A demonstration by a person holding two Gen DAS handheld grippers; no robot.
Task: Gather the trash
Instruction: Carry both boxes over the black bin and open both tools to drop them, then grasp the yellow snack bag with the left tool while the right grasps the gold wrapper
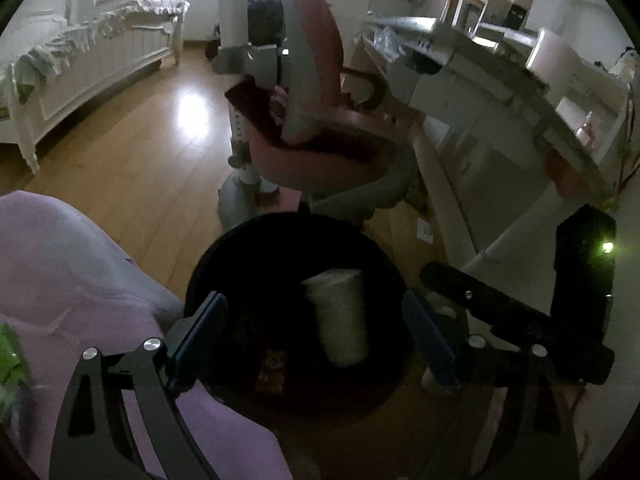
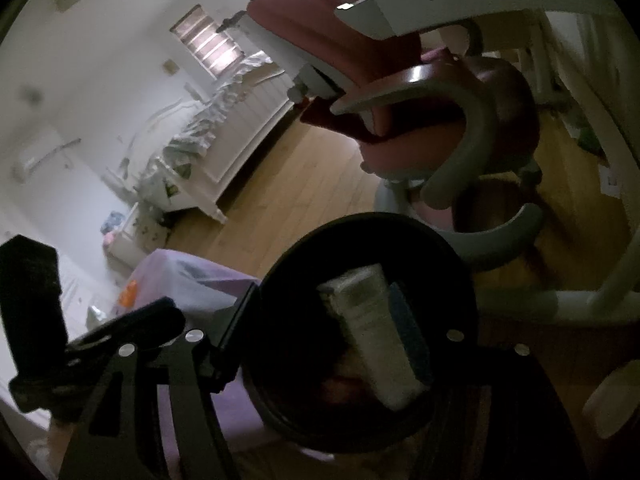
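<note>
A round black bin point(image 1: 288, 220) stands on the wooden floor below both grippers. Inside it lies a white paper cup point(image 1: 340, 316), tilted, with dark scraps beside it. My left gripper point(image 1: 316, 332) is open, its blue-padded fingers spread wide over the bin's two sides, clear of the cup. In the right wrist view the same bin point(image 2: 360, 220) holds the cup point(image 2: 368, 320). My right gripper point(image 2: 324, 332) is open above it. Its right pad point(image 2: 408, 332) sits right beside the cup and its left finger point(image 2: 240, 332) is far off.
A pink and grey desk chair point(image 1: 320, 128) stands just behind the bin, with a white desk point(image 1: 480, 80) to the right. Purple fabric point(image 1: 80, 280) lies close on the left. A white bed point(image 1: 100, 52) is at the far left across the floor.
</note>
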